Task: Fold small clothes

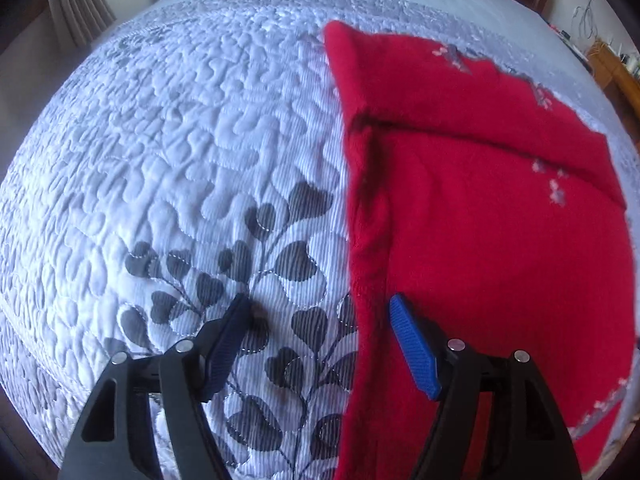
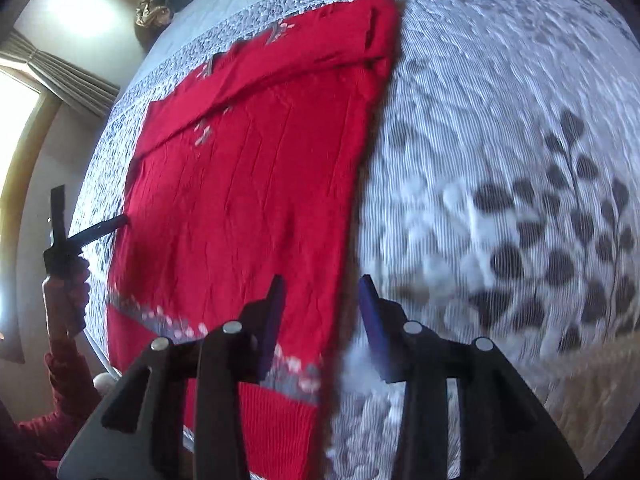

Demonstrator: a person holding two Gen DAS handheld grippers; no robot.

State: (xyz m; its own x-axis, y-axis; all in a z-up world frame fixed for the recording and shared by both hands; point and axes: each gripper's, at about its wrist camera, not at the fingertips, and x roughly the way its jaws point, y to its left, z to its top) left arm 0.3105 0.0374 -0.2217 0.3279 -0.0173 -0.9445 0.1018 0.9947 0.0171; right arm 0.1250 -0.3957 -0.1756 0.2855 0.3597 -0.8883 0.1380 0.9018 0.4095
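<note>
Red sweater [image 2: 248, 184] with a grey-and-white patterned band; white quilted bedspread [image 1: 180, 140] printed with grey leaves; blue gripper pads [image 1: 414, 346].

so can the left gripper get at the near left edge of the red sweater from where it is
Probably yes: the left gripper is open, straddling the red sweater edge on the quilt, with nothing between.

The red sweater [image 1: 492, 240] runs off the left wrist view's bottom and right edges, so its hem is cut off there. In the right wrist view the quilt [image 2: 500, 208] is smeared by motion blur, its leaf print soft. The left gripper [image 2: 90, 220] is small at the frame's edge, its fingers indistinct.
</note>
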